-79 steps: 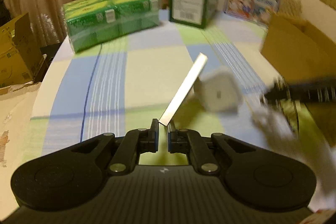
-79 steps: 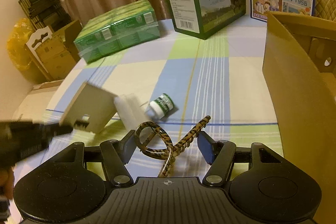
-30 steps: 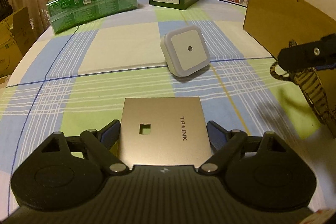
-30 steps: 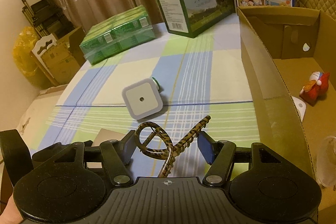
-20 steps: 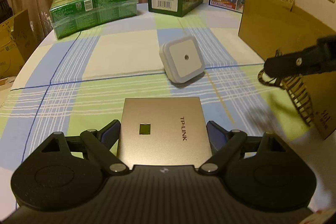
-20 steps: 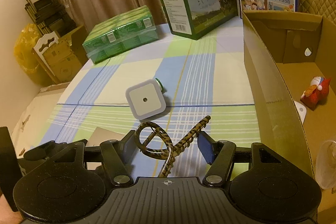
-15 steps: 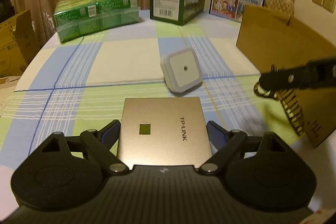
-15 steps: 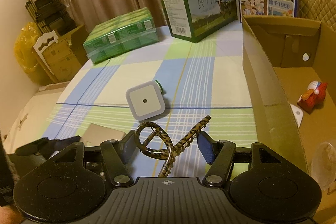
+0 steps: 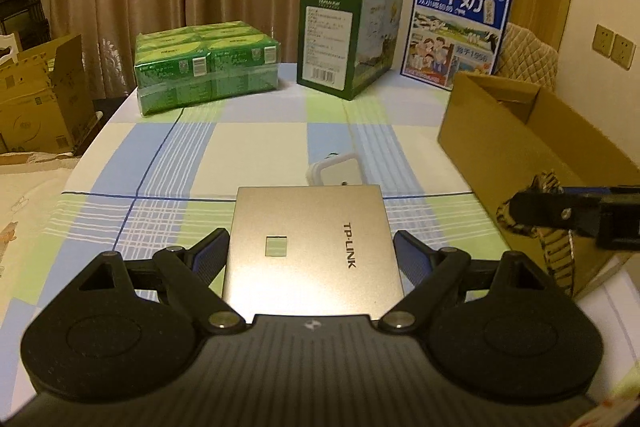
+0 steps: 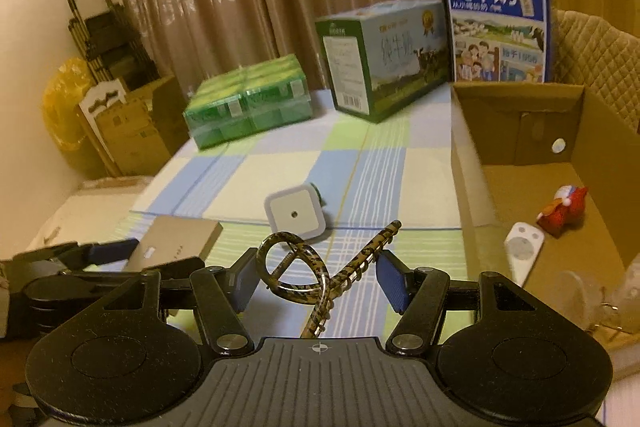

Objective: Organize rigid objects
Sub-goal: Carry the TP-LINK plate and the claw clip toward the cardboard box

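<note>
Checked-cloth desk, as I see it: left hand-held gripper clamped wide on grey TP-LINK panel, raised above cloth; right hand-held gripper pinching tortoiseshell hair clip beside cardboard box; white night light resting mid-desk.

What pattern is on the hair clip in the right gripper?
Brown-and-black tortoiseshell mottling on the curved plastic hair clip; clearest in the right wrist view.

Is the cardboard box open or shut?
Open. The cardboard box has no lid over it: the right wrist view looks straight in at a red toy and a white remote lying inside.
</note>
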Demonstrator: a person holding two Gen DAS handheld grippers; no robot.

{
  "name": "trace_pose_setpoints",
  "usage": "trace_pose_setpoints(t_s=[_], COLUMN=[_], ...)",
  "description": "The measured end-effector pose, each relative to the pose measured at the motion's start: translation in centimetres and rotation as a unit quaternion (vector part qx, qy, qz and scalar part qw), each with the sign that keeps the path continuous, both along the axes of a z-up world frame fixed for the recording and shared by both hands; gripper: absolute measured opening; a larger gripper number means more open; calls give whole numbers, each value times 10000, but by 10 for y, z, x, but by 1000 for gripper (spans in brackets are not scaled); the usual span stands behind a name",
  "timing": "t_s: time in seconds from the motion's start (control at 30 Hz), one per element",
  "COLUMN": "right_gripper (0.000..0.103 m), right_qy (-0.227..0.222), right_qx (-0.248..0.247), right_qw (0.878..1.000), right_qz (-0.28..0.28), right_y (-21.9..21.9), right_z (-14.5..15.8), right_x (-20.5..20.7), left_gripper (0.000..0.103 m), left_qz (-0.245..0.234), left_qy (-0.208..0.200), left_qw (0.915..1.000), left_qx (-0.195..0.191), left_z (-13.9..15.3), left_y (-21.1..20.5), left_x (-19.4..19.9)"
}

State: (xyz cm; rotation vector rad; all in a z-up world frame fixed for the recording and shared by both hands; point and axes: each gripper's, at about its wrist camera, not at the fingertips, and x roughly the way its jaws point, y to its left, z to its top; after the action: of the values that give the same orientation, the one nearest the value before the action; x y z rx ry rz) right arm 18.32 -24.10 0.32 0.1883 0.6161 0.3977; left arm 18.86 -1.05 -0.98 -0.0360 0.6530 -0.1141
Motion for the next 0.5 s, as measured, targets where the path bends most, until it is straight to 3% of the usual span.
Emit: trace_pose_setpoints(t_s=[0.23,0.5], right_gripper=[60,60], right_qy=[-271,-260], right_qx=[15,-209], right_qw=[9985,9937], right_qz=[-478,-1068], right_y=[-58,-137], right_z=[42,73], right_x=[-22,-34], left_gripper=[85,85], left_qz=[-316,-849], left_qy=[-231,-436], left_qw=[9992,9954], left_qx=[19,-99], left_z=[34,76], left_y=[-33,-97], left_x=[-12,-12])
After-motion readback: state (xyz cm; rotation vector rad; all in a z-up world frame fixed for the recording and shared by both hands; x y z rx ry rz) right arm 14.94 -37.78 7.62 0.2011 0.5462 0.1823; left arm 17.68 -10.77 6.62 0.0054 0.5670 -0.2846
